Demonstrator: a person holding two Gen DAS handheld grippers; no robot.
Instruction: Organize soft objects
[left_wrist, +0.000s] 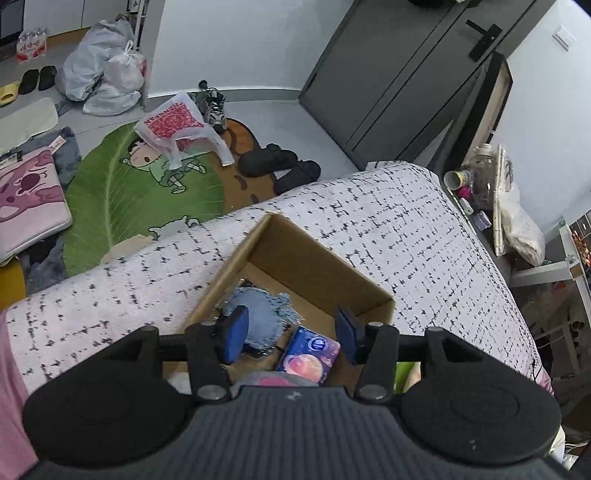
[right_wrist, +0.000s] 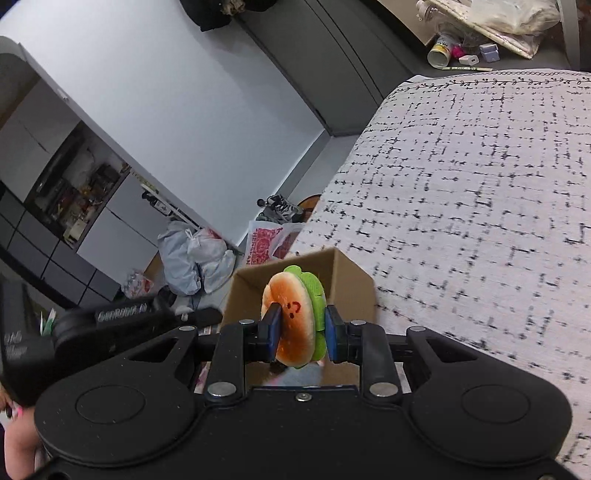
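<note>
An open cardboard box (left_wrist: 314, 258) rests on a white bedspread with black dashes (left_wrist: 424, 236). Inside it lie a fluffy light-blue soft thing (left_wrist: 264, 314) and a purple tissue pack (left_wrist: 314, 350), with something pink partly hidden below. My left gripper (left_wrist: 293, 334) hovers over the box, open, nothing between its blue pads. In the right wrist view, my right gripper (right_wrist: 299, 332) is shut on a plush burger (right_wrist: 295, 317) with an orange bun, a small face and green lettuce. It hangs just above the near side of the box (right_wrist: 347, 280). The left gripper's black body (right_wrist: 122, 317) shows at left.
Beyond the bed lie a green leaf rug (left_wrist: 122, 199), a pink cushion (left_wrist: 29, 199), plastic bags (left_wrist: 103, 70), a red-printed bag (left_wrist: 173, 125), black slippers (left_wrist: 280, 166) and sneakers. A dark door (left_wrist: 406, 66) stands behind. A cluttered bedside shelf (left_wrist: 480, 184) is at right.
</note>
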